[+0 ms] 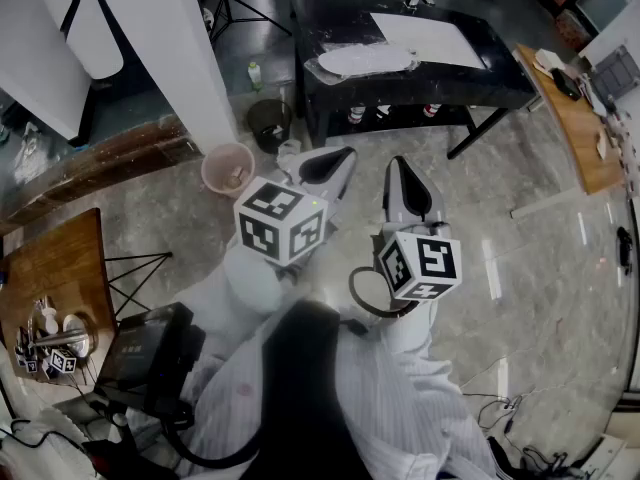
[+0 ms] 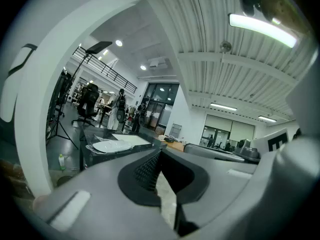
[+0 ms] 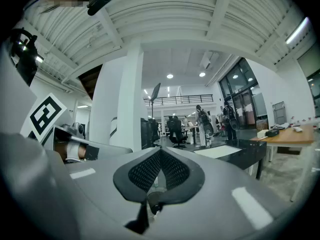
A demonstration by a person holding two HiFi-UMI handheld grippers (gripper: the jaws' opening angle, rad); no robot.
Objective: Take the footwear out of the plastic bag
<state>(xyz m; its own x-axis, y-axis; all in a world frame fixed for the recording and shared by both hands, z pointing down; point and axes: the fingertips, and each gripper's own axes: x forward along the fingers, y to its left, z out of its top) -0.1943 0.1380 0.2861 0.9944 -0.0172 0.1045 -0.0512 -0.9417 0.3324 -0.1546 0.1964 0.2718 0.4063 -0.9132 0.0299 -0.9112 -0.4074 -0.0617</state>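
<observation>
Plastic bag (image 1: 365,60) is held by neither gripper: left gripper (image 1: 345,155) and right gripper (image 1: 399,165) both have their jaws pressed together, empty, above the glossy stone floor (image 1: 500,268). One bag, pale contents inside, lies on one black table (image 1: 500,80) at twelve o'clock. One black bin (image 1: 268,123) and one pink bucket (image 1: 227,168) stand at eleven.

bag (image 1: 365,60) contents unclear; wooden table (image 1: 575,128) cut off rt edge, distant ppl (image 3: 202,120) tiny

No text is legible; only square markers (image 1: 281,223) show, on the left gripper (image 1: 335,157) and right gripper (image 1: 399,164).
</observation>
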